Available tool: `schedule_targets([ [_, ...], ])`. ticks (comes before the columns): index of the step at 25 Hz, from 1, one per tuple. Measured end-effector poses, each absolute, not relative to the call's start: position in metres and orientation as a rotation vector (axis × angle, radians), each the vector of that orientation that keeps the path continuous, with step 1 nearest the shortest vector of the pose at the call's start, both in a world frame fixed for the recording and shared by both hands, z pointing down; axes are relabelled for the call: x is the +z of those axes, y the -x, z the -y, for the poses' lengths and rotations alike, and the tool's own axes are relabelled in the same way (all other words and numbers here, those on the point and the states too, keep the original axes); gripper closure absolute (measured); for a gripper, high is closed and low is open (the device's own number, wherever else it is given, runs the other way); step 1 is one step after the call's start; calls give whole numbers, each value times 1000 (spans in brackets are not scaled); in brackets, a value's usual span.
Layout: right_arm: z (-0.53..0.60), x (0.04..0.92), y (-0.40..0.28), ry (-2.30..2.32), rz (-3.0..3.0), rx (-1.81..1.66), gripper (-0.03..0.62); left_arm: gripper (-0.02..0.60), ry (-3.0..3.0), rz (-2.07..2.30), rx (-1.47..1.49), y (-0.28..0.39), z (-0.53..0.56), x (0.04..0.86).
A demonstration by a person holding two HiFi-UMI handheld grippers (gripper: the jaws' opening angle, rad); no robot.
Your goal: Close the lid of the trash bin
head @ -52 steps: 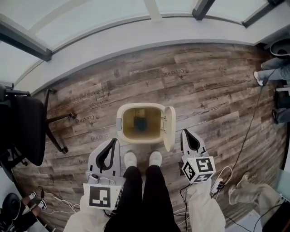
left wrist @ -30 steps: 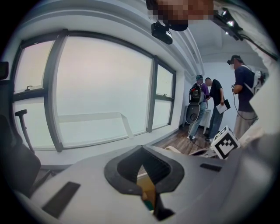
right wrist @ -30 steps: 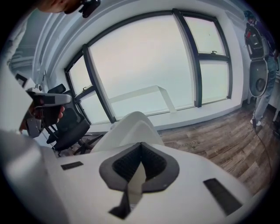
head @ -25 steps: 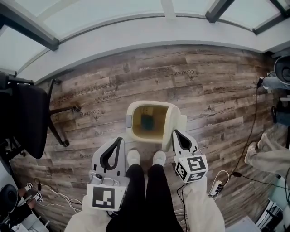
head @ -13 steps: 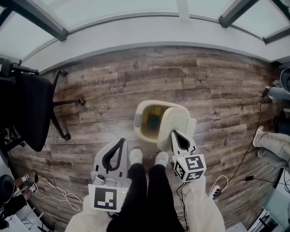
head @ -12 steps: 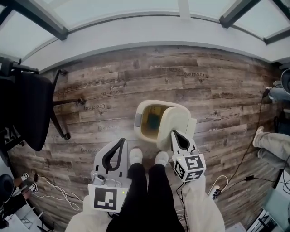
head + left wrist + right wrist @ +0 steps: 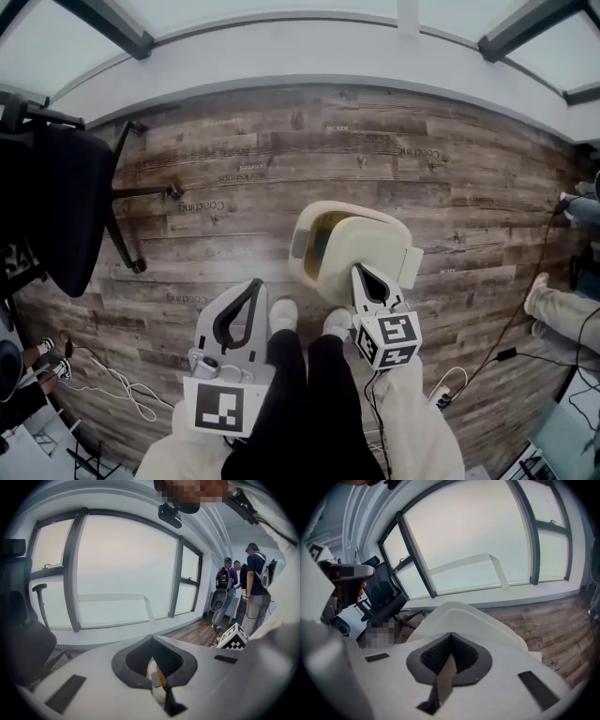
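Observation:
The cream trash bin (image 7: 305,246) stands on the wooden floor just in front of my shoes. Its lid (image 7: 370,246) is tilted over most of the opening, and a strip of the yellowish inside (image 7: 320,246) still shows on the left. My right gripper (image 7: 359,270) is shut, empty, with its tip against the near side of the lid. In the right gripper view the lid (image 7: 464,616) fills the space just past the right gripper (image 7: 451,634). My left gripper (image 7: 254,285) is shut and empty, left of the bin and apart from it. In its own view the left gripper (image 7: 151,638) faces the windows.
A black office chair (image 7: 52,206) stands at the left with its leg (image 7: 141,192) reaching toward the bin. Cables (image 7: 112,386) lie on the floor at near left, and a cable (image 7: 530,323) at the right. Several people (image 7: 246,590) stand to the right. A window wall (image 7: 300,47) runs beyond the bin.
The lid has swung from standing open at the bin's right to lying over most of the opening, with the right gripper following it leftward. The left gripper has stayed put.

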State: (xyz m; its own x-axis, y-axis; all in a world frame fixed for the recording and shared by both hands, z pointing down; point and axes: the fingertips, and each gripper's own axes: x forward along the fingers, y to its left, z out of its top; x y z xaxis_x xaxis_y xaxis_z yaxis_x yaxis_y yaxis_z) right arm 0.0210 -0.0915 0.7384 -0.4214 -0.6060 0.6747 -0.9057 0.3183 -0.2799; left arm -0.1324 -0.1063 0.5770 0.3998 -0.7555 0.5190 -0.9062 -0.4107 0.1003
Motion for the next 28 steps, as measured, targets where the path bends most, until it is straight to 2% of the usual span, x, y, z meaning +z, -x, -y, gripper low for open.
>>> schedule_targets([
  [28, 100, 817, 9, -1198, 2045, 854, 571, 574, -2248, 1432, 569, 147, 110, 616],
])
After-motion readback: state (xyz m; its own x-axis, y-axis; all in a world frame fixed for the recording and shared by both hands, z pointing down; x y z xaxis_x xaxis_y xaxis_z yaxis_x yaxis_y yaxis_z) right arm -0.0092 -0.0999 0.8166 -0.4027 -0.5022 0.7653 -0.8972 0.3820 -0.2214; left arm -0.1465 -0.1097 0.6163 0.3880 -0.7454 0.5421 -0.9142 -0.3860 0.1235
